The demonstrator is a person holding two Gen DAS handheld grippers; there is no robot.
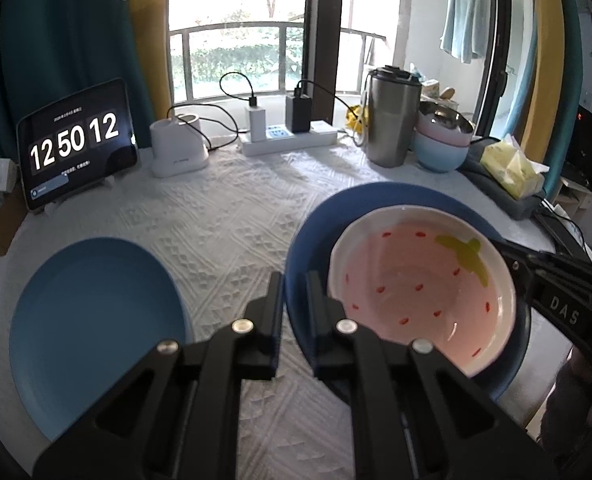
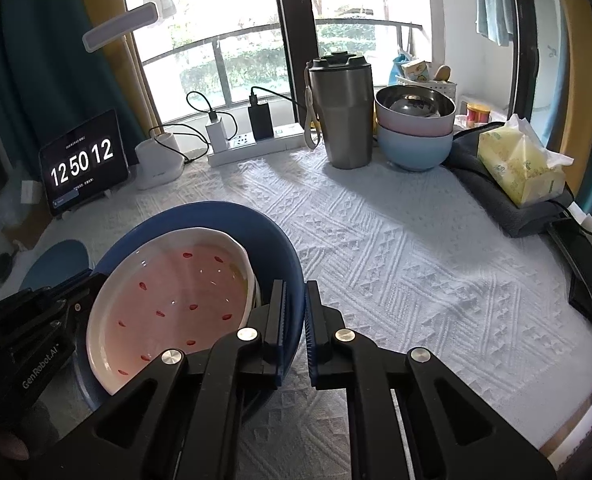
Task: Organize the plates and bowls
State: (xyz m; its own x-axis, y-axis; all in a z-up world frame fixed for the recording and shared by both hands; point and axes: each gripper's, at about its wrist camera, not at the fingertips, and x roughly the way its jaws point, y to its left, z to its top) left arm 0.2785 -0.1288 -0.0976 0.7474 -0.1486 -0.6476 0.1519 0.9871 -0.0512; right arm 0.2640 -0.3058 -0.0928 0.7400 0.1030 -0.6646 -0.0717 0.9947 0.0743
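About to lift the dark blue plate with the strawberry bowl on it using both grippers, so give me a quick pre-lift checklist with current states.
1. Left gripper clamped on the dark blue plate rim: ok, the rim sits between its shut fingers.
2. Right gripper clamped on the opposite rim: ok.
3. Strawberry bowl centred on the plate: not ok, it sits off-centre toward the right gripper's side.
4. Bowl level: cannot tell, it looks tilted in the right wrist view.
5. Light blue plate free as a landing spot: ok, nothing on it.
6. Stacked bowls and tumbler clear of the path: ok, at the back.
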